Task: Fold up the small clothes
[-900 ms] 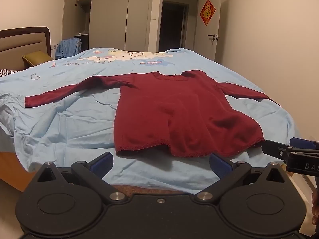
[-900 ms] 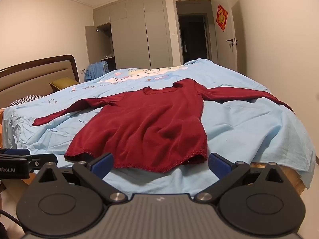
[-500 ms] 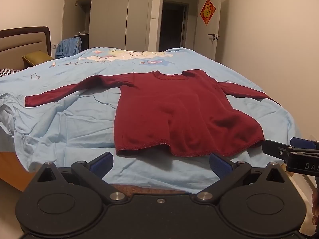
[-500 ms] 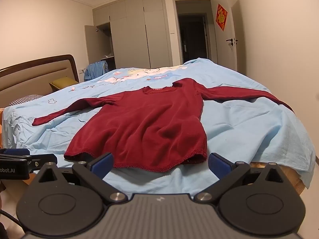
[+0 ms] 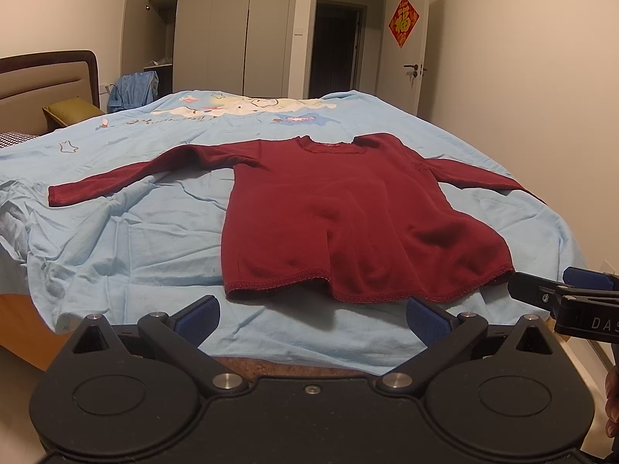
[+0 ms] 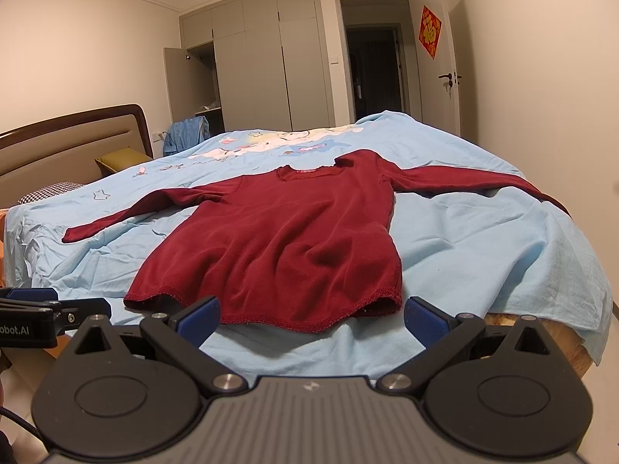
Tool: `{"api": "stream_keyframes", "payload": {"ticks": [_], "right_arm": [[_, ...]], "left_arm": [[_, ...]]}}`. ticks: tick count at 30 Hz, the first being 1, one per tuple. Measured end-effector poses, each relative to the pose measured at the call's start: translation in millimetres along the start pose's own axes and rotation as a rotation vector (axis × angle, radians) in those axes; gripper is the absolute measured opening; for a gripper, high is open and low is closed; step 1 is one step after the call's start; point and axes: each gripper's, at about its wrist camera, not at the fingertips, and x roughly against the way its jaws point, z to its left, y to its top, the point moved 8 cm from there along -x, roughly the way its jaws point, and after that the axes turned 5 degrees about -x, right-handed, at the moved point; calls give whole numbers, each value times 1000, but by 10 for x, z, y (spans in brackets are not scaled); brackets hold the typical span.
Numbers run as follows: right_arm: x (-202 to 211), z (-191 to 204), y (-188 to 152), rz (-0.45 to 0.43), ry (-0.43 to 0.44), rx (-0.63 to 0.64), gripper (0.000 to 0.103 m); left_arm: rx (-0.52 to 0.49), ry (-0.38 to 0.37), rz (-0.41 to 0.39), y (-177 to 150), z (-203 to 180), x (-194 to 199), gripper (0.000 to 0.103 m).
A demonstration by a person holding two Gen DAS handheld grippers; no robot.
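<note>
Hovering with both my left gripper (image 5: 312, 319) and right gripper (image 6: 311, 315) spread apart, I face a maroon shirt (image 5: 348, 224) flat mid-frame on the blue bedsheet (image 5: 127, 239), wardrobe (image 5: 228, 27) upper centre.

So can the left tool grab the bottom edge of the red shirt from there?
Probably yes. The left tool is open, and the red shirt has its hem lying flat just ahead on the blue sheet, with nothing between them.
</note>
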Motion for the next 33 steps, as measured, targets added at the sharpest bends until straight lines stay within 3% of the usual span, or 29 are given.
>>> {"api": "stream_keyframes", "payload": {"ticks": [33], "right_arm": [[-20, -6, -15, 3, -3, -1, 103]], "left_arm": [[0, 0, 6, -2, 0, -5, 102]]}}
